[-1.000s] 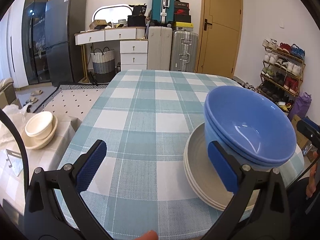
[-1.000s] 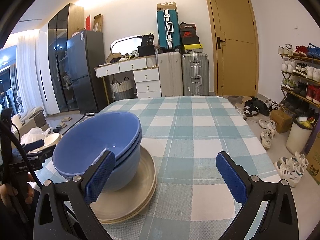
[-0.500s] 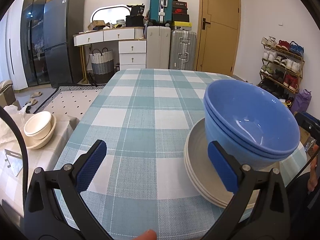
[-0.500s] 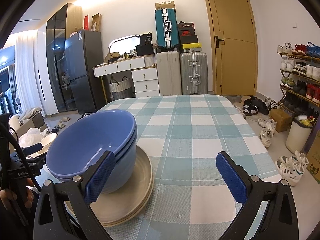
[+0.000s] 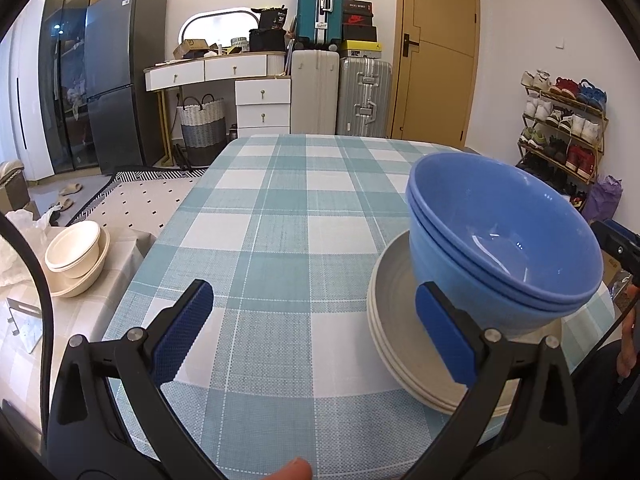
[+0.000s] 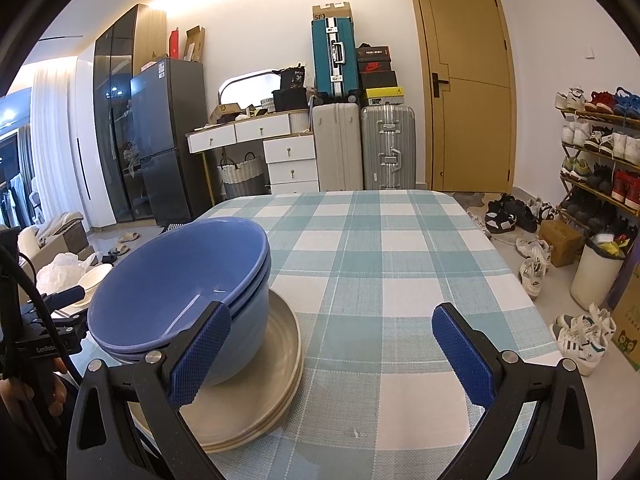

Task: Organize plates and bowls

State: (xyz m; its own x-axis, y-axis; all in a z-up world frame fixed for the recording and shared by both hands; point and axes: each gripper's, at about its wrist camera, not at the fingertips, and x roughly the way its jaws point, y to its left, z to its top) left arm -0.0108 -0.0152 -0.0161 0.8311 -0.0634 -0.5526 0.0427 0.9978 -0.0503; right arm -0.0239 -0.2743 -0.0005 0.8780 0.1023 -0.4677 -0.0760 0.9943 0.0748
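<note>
blue bowls (image 5: 504, 248) nested on stacked plates (image 5: 394, 320); left hand-held gripper (image 5: 316, 332) spread wide

We saw the bench (image 5: 288, 216) covered by a teal-and-white checked cloth (image 6: 384, 264) that reached to its edges. Directly on the cloth, at the near edge, sat a stack of beige plates (image 5: 394, 280), and on them rested two nested blue bowls (image 5: 500, 240). From the right wrist view the stack lay toward the near left corner.
</note>
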